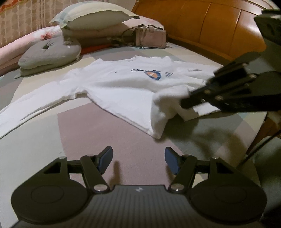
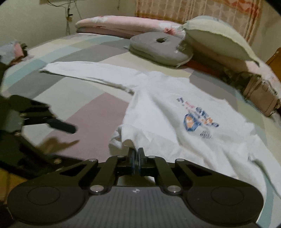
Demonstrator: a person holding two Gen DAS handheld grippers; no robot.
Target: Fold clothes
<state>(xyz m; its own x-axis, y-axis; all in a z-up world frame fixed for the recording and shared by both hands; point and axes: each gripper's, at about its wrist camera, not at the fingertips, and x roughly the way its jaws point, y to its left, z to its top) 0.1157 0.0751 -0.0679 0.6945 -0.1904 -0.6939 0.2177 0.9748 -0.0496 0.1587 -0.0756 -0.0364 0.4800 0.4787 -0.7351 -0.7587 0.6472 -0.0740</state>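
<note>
A white long-sleeved shirt [image 1: 116,84] with a blue and orange print lies spread on the bed; it also shows in the right wrist view [image 2: 166,112]. My left gripper [image 1: 138,160] is open and empty, hovering over the pink patch of bedcover a little short of the shirt's hem. My right gripper [image 2: 136,155] is shut on the shirt's hem corner and lifts it slightly off the bed. It shows in the left wrist view [image 1: 184,103] at the right, with bunched cloth in it. The left gripper shows blurred at the left of the right wrist view [image 2: 70,128].
The bed has a patchwork cover [image 1: 108,133]. A grey round cushion [image 1: 51,52], stacked pillows [image 1: 94,15] and a beige handbag [image 1: 149,37] lie beyond the shirt. A wooden headboard [image 1: 210,26] stands at the right. The bed's edge [image 1: 252,138] is near my right gripper.
</note>
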